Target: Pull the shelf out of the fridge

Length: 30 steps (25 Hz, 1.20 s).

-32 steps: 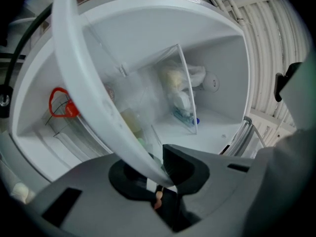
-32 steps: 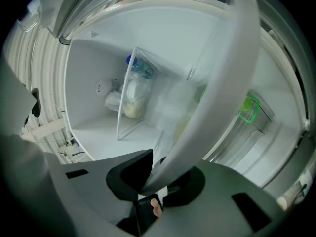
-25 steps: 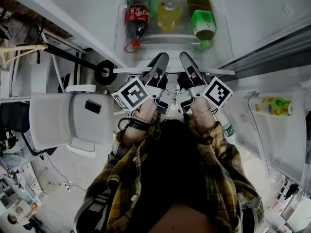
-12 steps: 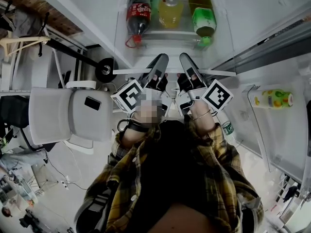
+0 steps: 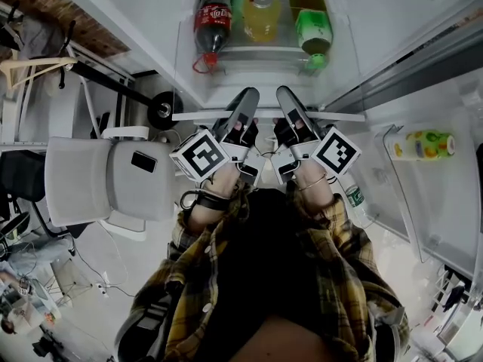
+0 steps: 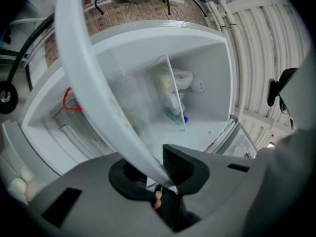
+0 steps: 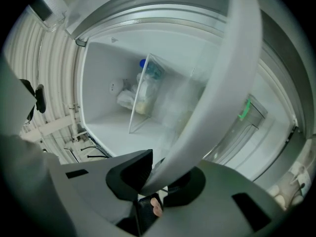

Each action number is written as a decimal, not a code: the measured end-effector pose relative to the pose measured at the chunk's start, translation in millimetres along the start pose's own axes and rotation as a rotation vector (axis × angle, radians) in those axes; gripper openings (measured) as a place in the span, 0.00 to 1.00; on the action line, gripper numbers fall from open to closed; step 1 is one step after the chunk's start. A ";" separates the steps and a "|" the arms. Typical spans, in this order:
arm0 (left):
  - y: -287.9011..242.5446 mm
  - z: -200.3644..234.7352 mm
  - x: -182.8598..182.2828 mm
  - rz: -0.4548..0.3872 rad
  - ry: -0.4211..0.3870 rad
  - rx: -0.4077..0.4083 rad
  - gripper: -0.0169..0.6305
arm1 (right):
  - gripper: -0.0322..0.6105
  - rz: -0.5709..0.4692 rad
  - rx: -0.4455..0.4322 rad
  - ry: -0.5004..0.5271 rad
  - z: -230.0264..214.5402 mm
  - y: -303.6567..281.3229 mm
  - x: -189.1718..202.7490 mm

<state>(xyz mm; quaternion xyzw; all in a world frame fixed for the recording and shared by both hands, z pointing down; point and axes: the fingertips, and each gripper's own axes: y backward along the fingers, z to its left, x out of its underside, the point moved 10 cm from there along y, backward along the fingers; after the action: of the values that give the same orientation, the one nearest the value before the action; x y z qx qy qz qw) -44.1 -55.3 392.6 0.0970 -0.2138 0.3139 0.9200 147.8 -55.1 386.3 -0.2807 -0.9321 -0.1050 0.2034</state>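
Observation:
In the head view the fridge shelf point(image 5: 343, 115) shows as a glass plate with a white front rim that runs across the open fridge. My left gripper point(image 5: 245, 102) and right gripper point(image 5: 285, 101) sit side by side on the middle of that rim, both shut on it. In the left gripper view the white rim point(image 6: 94, 83) runs slantwise between the jaws of the left gripper point(image 6: 155, 169). The right gripper view has the same rim point(image 7: 222, 83) pinched in the right gripper point(image 7: 158, 179).
Below the shelf lie a cola bottle point(image 5: 210, 25), a yellow drink point(image 5: 262, 17) and a green bottle point(image 5: 311, 30). The open fridge door at the right holds a yellow-green bottle point(image 5: 429, 145). A white chair point(image 5: 106, 183) stands at the left. Bagged food point(image 6: 170, 90) sits deep inside.
The shelf's white rim and both grippers have come slightly towards the person, away from the bottles underneath. Both grips stay closed on the rim.

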 end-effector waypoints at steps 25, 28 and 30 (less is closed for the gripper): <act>9.1 -4.8 6.5 -0.003 0.015 0.025 0.13 | 0.16 0.011 0.007 -0.008 5.0 10.8 5.5; 9.6 -5.3 6.1 -0.005 0.018 0.032 0.13 | 0.16 0.010 0.006 -0.010 5.9 10.6 6.3; 9.5 -4.3 5.6 -0.010 0.020 0.038 0.13 | 0.16 0.008 0.007 -0.014 6.2 10.2 6.7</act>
<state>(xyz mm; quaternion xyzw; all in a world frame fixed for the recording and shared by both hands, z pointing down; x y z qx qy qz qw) -44.6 -43.5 391.7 0.1123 -0.1984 0.3143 0.9215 146.5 -41.6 384.5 -0.2845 -0.9327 -0.0992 0.1983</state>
